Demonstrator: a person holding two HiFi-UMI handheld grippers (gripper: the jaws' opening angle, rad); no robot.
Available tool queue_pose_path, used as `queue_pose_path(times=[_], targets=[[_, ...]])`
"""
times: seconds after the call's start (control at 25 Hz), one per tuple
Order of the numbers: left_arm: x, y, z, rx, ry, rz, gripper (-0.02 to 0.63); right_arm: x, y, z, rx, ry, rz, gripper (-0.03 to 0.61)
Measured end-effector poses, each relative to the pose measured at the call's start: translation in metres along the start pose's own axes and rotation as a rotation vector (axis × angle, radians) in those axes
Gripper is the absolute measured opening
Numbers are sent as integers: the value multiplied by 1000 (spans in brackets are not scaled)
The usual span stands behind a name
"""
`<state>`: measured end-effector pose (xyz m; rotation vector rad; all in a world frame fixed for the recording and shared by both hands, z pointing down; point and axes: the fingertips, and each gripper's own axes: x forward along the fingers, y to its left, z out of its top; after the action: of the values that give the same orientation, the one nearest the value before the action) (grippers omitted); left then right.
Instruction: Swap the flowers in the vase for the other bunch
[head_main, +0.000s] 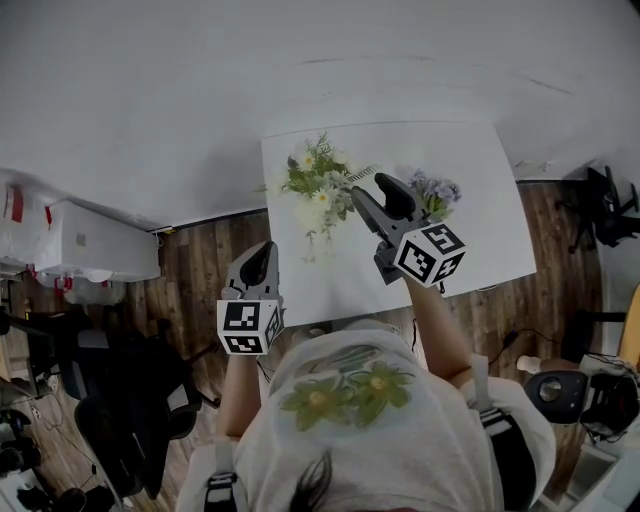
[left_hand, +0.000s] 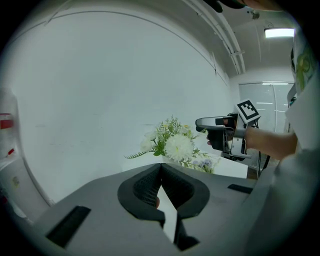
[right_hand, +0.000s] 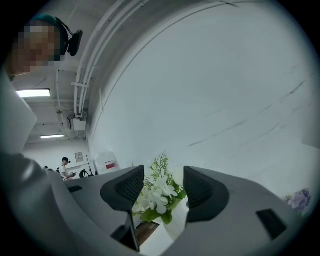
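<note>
A bunch of white and green flowers stands in a pale vase on the far left part of the white table. A purple bunch lies to its right. My right gripper hovers over the table between the two bunches, jaws open and empty. In the right gripper view the white flowers show beyond the gap, untouched, and the purple bunch sits far right. My left gripper hangs off the table's left edge, shut on nothing. It faces the white flowers.
A plain white wall rises just behind the table. Dark wooden floor surrounds it. A white cabinet and black chairs stand at the left, more dark gear at the right. A person stands far off.
</note>
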<state>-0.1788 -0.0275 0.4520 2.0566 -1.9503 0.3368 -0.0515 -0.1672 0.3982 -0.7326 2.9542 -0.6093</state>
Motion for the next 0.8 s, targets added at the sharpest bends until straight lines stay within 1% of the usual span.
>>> queue_pose_path(times=[0.08,0.24,0.32,0.4,0.48,0.68,0.8], targets=[[2,1,1,0,2,3,18,2,-5,-2,4,18,-5,232],[3,2,3,-2,2,10,18,16,2,-25,3,133,17,245],[4,3,3,-3,4,12,18,24,3,-35,-2,167,-5,255],[4,4,4,-4,4,14,18,29,1,-38,-5,176,-33,261],[4,5,4,-7,6,18,18,33,2,-40,-13,188,-43,262],[2,10,-1,-17,12,26,18,34,19,-45,28,218,29,262],[2,12,-4,-20,11,27,18,31,24,-50,-5,243,39,262]])
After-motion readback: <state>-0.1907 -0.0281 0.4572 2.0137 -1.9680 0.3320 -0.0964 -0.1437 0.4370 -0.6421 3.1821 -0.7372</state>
